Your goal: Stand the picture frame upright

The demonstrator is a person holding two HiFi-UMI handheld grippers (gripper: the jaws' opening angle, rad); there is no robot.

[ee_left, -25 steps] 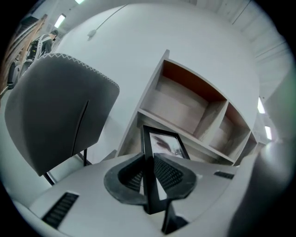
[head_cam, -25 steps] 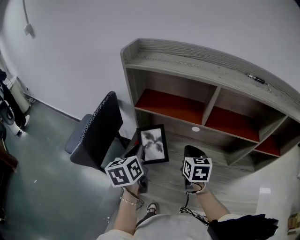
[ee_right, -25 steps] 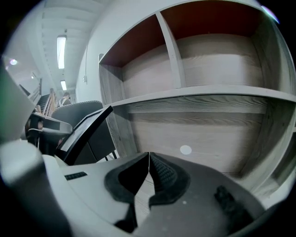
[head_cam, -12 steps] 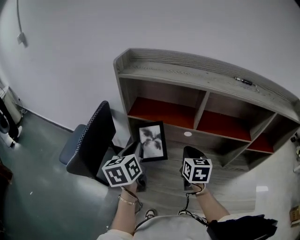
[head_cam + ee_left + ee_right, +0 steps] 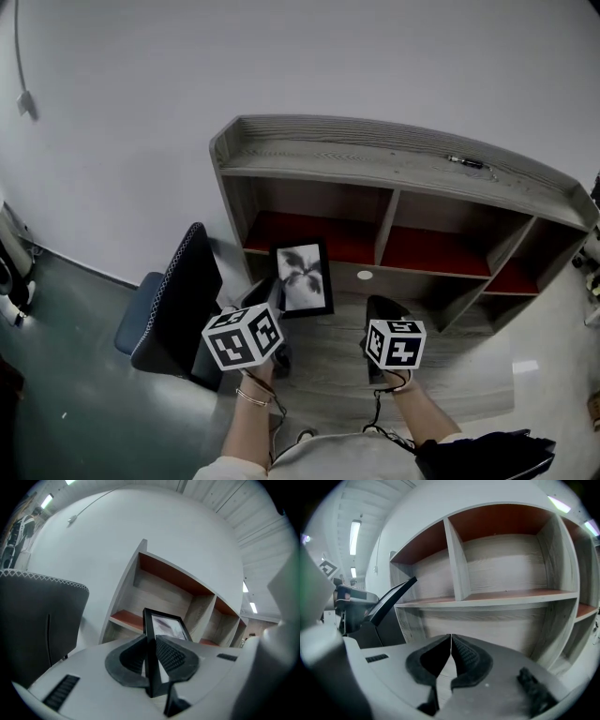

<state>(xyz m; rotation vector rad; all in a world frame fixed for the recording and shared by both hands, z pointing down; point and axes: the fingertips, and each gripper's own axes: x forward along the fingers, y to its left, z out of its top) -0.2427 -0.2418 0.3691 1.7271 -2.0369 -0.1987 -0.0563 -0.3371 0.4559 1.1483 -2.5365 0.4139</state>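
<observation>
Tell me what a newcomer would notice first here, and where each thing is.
First comes the black picture frame, gripped by its edge in the left gripper and held in front of the left compartment of the grey wooden shelf. That shelf stands against the white wall and has red panels inside. The right gripper is beside the frame, shut and empty, and a dark chair stands at the left.

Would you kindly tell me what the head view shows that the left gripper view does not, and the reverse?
Only the head view shows the person's forearms, the floor and a small dark item on top of the shelf unit. Only the left gripper view shows the left gripper with jaws clamped on the picture frame at its edge. Both show the frame, the shelf unit and the dark chair.
</observation>
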